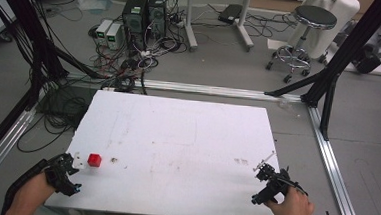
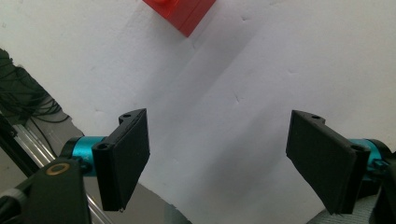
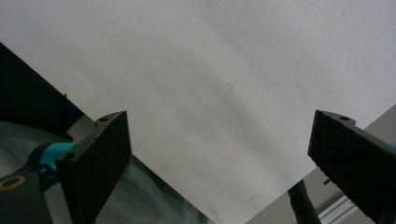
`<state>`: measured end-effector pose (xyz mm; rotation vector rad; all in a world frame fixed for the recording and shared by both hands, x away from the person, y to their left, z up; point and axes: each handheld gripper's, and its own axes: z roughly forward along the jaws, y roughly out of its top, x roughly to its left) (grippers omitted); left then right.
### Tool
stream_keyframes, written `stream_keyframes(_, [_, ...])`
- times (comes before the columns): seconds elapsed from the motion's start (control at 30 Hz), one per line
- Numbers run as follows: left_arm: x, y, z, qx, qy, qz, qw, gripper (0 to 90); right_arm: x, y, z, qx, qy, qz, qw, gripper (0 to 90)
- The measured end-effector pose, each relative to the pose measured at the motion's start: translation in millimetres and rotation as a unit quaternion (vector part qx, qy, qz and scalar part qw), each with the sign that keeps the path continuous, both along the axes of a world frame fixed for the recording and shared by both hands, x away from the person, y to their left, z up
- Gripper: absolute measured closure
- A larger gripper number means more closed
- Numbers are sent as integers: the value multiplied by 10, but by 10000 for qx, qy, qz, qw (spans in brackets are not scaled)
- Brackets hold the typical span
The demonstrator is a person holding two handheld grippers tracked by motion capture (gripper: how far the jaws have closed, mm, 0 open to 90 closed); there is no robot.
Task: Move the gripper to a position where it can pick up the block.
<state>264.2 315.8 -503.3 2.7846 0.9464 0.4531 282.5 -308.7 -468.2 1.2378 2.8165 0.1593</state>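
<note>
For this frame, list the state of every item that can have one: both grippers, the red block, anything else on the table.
Left gripper: open, holding nothing, at the table's near left corner.
Right gripper: open, holding nothing, at the table's near right edge.
Small red plastic block: resting on the table, free, just ahead of the left gripper.
White rectangular table: bare apart from the block, with faint smudges.

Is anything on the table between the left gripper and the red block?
Nothing visible. The red block sits just ahead of the left gripper, and in the left gripper view bare white table lies between the open jaws and the block.
</note>
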Motion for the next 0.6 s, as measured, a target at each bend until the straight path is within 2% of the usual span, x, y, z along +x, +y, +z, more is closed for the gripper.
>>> stream_keyframes(0.2, [21, -15, 27, 11, 6, -97, 10000, 218, -17, -35, -13, 51, -14, -37, 10000, 55])
stream_keyframes(0.33, [38, -35, 51, 43, -16, -261, 9996, 218, -14, -30, -11, 63, 11, -30, 10000, 55])
stream_keyframes(0.43, [70, -65, 48, 48, -19, -485, 9988, 217, -8, -21, -10, 66, -10, 26, 10000, 55])
stream_keyframes(0.47, [90, -69, 60, 156, -1, -589, 9981, 217, -9, -15, -7, 93, -16, 11, 10000, 55])
stream_keyframes(0.5, [102, -74, 61, 164, 0, -636, 9978, 217, -8, -14, -5, 87, -22, 20, 10000, 55])
stream_keyframes(0.6, [148, -81, 75, 259, -1, -942, 9952, 218, -6, -10, -4, 84, -19, 22, 10000, 55])
